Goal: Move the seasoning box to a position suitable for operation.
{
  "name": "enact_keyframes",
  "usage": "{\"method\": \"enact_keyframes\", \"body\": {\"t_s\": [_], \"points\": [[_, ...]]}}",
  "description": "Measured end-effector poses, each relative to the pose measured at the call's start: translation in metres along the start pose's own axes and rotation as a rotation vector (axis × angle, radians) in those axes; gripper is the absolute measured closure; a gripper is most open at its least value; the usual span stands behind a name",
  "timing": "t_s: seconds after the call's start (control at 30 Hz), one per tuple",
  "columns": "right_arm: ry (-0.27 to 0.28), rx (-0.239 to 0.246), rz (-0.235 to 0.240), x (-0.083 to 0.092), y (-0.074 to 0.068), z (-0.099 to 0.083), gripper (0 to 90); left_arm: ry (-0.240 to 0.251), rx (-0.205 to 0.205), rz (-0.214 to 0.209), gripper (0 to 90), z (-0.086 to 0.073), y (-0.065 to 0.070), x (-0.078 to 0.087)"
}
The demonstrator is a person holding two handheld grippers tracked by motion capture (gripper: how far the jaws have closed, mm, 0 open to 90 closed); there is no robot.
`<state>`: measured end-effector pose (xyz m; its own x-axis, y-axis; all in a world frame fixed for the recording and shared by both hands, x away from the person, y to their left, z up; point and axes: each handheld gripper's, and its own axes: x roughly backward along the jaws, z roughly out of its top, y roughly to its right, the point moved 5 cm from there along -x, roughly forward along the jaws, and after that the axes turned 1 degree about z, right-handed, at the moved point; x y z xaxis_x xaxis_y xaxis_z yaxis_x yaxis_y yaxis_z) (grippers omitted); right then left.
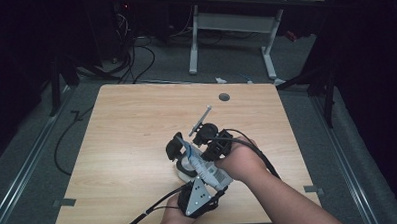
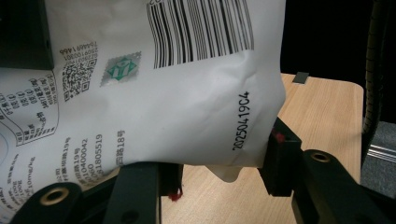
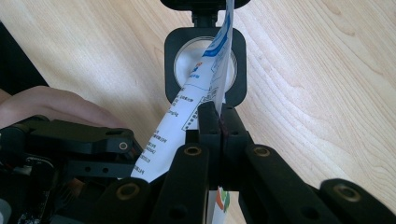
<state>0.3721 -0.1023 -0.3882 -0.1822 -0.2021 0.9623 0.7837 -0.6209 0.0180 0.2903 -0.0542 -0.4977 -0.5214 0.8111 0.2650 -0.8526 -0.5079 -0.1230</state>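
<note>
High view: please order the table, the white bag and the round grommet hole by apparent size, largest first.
1. table
2. white bag, held between the two grippers, partly hidden by them
3. grommet hole

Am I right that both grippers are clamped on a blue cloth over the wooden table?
Not a cloth: the left gripper and right gripper are clamped on a white printed packet, as both gripper views show, over the wooden table.
</note>
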Motion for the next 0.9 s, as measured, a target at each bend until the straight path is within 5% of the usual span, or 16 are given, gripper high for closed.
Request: {"method": "enact_keyframes", "body": {"t_s": [0.9], "points": [[0.008, 0.010, -0.014, 0.0001, -0.0014, 0.0009, 89.8, 0.006, -0.001, 0.002, 57.9, 0.0010, -0.0009, 0.0005]]}}
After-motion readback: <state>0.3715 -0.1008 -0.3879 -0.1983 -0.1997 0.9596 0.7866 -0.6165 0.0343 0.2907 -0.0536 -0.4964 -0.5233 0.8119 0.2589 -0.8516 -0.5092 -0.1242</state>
